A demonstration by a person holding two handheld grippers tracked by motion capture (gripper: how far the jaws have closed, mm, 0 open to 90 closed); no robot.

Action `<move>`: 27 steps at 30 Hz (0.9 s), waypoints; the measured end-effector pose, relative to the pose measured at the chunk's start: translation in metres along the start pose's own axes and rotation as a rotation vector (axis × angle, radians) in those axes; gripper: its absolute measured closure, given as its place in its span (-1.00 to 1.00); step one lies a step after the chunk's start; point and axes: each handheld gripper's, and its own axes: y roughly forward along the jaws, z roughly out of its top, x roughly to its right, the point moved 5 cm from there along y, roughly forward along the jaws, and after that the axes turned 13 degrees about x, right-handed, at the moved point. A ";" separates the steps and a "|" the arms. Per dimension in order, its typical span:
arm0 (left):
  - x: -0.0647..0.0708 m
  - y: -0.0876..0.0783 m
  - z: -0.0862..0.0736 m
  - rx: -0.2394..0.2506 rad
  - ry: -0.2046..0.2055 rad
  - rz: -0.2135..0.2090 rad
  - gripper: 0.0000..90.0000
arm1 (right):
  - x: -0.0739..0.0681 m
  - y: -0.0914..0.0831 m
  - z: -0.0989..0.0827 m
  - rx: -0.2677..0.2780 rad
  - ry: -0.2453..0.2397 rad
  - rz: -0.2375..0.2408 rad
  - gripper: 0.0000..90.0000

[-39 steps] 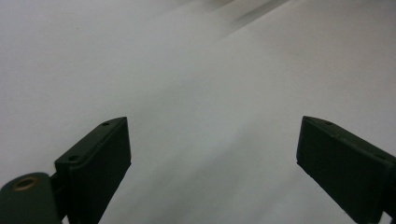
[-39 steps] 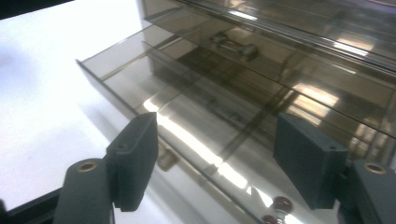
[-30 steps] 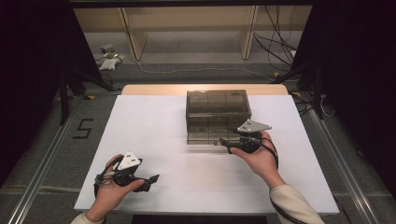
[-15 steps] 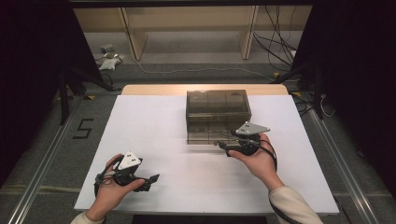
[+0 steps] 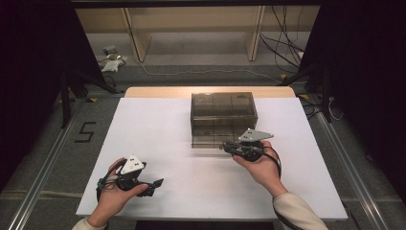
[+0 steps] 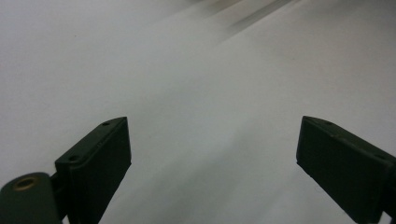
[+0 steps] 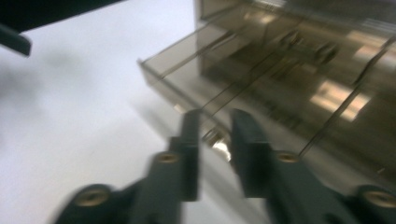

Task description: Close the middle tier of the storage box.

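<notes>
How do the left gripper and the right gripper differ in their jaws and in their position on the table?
The left gripper has its jaws wide apart with nothing between them; the right gripper's jaws have just been closing around a small knob on the drawer front. The left gripper sits over bare white table, far from the smoky transparent drawer box; the right gripper is at the box's front. Both are hand-held with black jaws.

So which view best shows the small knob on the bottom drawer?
The right gripper view: the knob sits close up between the right tool's nearly closed jaws, which have just been closing. In the high view the smoky drawer box is whole, but the knob is too small to make out.
</notes>
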 end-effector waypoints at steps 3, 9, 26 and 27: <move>0.000 0.001 0.000 0.002 -0.002 -0.002 -0.77 | 0.001 -0.002 -0.003 -0.028 -0.007 -0.020 1.00; 0.001 0.002 0.000 -0.006 0.002 0.003 -0.77 | 0.004 -0.003 -0.009 -0.076 -0.009 -0.047 1.00; 0.001 0.002 0.000 -0.008 -0.002 0.004 -0.77 | 0.015 -0.002 -0.022 -0.124 0.019 -0.102 1.00; 0.000 0.002 0.000 -0.012 0.002 0.003 -0.77 | 0.016 -0.001 -0.022 -0.123 0.014 -0.100 1.00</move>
